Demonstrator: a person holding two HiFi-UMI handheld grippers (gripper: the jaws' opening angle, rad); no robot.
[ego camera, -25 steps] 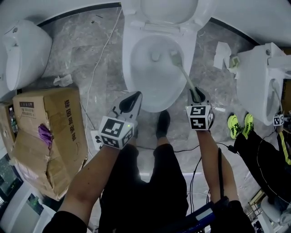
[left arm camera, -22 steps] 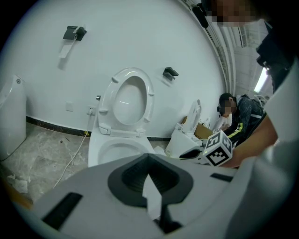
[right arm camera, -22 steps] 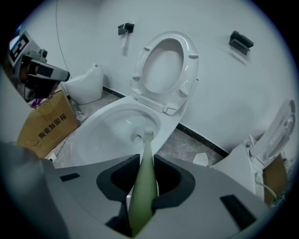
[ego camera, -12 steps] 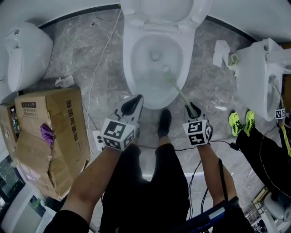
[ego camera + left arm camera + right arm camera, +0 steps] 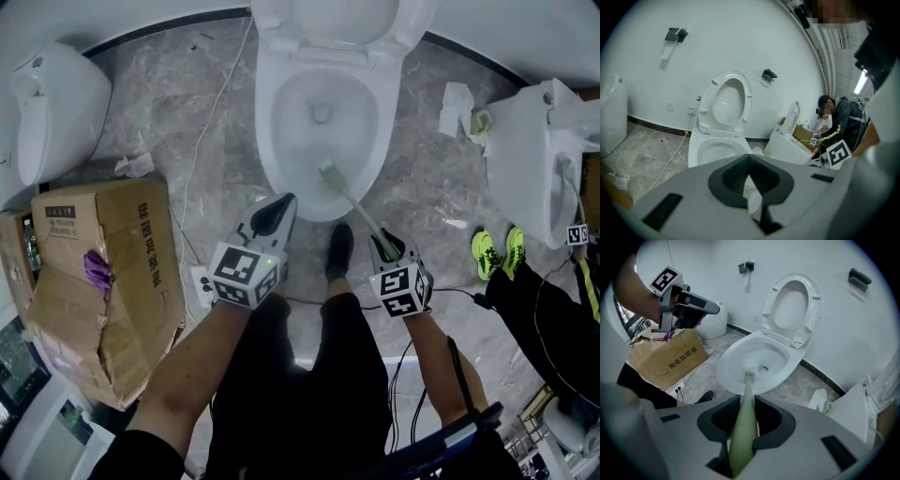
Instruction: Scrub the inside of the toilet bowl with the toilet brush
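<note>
Right now the right gripper (image 5: 384,246) is clamped on the pale green plastic handle of the toilet brush (image 5: 352,202). Its small bristled head (image 5: 328,171) sits against the near inner wall of the white ceramic toilet bowl (image 5: 265,122), just under the rim, while the left gripper (image 5: 277,210) hovers beside the bowl's front with its jaws drawn together on nothing. From where I stand the worry is that handle: it is smooth, glossy and tapers toward the head, so a hard push against the glazed, slippery ceramic could, I think, make it twist or slide between the dark pads (image 5: 772,423). With the head this high and close to the lip, a quick stroke might also flick water over the rim onto the grey veined marble floor (image 5: 187,103) and the black shoe (image 5: 337,253) planted just in front. The oval seat (image 5: 792,305) stands upright, well out of the way.
</note>
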